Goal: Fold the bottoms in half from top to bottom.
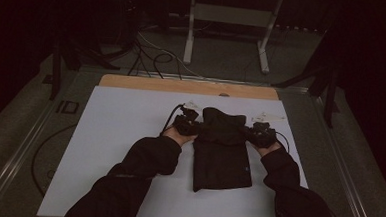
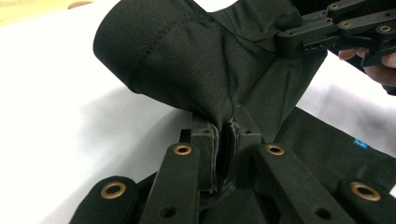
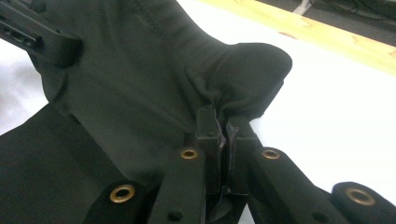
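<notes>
I have the left gripper and the right gripper each pinching a side edge of the black garment, which lies mid-surface with its long axis toward me, its raised far end between them.

A white sheet covers nearly the whole table, leaving a strip of bare wood along the far edge. A dark folded garment lies on the sheet right of the middle, its lower part flat and reaching toward the near edge. Two small pale scraps lie near the far edge, one on each side of the garment.
</notes>
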A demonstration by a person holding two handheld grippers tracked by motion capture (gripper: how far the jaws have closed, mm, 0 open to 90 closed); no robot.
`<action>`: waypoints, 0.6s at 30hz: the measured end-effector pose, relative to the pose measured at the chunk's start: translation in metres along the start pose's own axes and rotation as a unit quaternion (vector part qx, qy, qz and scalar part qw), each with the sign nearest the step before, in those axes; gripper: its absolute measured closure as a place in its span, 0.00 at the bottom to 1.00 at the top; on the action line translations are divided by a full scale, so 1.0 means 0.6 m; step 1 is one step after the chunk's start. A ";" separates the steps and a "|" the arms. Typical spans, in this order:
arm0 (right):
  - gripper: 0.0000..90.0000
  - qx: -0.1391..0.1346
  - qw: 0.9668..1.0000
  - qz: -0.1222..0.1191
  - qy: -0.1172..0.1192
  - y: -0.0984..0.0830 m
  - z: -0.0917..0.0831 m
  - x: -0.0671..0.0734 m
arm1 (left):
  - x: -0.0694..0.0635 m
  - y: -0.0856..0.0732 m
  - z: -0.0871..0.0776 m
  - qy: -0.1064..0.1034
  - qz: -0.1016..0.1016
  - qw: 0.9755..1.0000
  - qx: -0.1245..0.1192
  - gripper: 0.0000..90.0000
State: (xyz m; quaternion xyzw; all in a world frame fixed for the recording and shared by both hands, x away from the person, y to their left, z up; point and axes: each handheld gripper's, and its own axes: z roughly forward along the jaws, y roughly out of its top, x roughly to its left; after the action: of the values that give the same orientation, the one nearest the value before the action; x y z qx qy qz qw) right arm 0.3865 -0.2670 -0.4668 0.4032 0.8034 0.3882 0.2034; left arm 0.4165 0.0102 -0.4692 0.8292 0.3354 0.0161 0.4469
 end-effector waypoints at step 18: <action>0.96 -0.004 1.000 -0.001 0.006 -0.024 -0.021 0.023 | -0.034 -0.032 -0.014 -0.003 0.010 1.000 -0.008 0.93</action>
State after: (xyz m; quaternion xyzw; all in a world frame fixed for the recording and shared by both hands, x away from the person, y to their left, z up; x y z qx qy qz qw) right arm 0.3633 -0.2667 -0.4705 0.3994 0.8031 0.3938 0.2010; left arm 0.3872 0.0118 -0.4730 0.8288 0.3254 0.0204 0.4548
